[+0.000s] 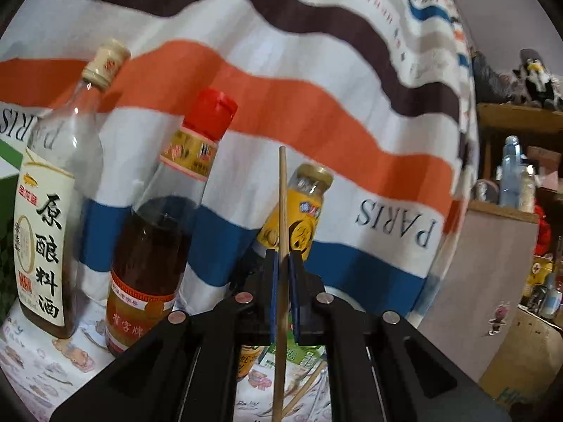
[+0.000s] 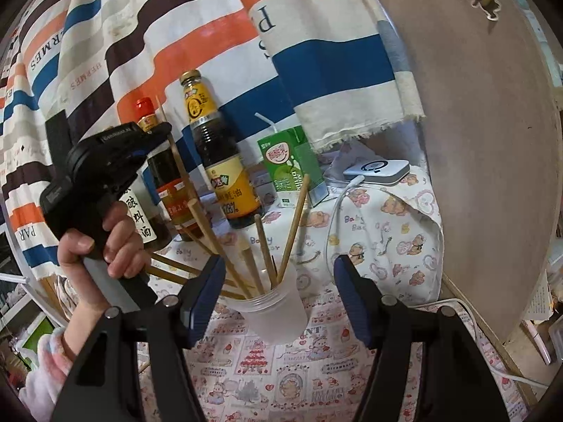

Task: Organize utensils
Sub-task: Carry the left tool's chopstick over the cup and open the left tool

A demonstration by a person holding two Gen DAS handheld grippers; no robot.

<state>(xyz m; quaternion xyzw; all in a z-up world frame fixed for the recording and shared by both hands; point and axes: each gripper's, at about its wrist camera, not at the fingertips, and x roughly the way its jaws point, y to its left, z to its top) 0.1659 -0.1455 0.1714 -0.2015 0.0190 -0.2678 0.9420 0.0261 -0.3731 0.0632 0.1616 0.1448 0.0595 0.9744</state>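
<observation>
My left gripper [image 1: 283, 260] is shut on a single wooden chopstick [image 1: 281, 204], which stands upright through its jaws. In the right wrist view a hand holds that left gripper [image 2: 162, 130] up and to the left of a translucent plastic cup [image 2: 278, 316], and the held chopstick [image 2: 177, 163] slants down toward the cup. Several chopsticks [image 2: 293, 225] lean in the cup. My right gripper [image 2: 279, 299] is open with the cup between its blue pads, a gap showing on both sides. A few more chopsticks [image 2: 169, 263] lie on the cloth to the left of the cup.
Behind the cup stand a clear cooking-wine bottle [image 1: 52, 211], a red-capped bottle [image 1: 151, 246], a yellow-labelled sauce bottle [image 2: 218, 161] and a green drink carton [image 2: 292, 165]. A white device [image 2: 376, 170] with a cable lies at the right. A striped cloth [image 1: 316, 105] hangs behind, and a wooden board [image 2: 485, 123] stands at the right.
</observation>
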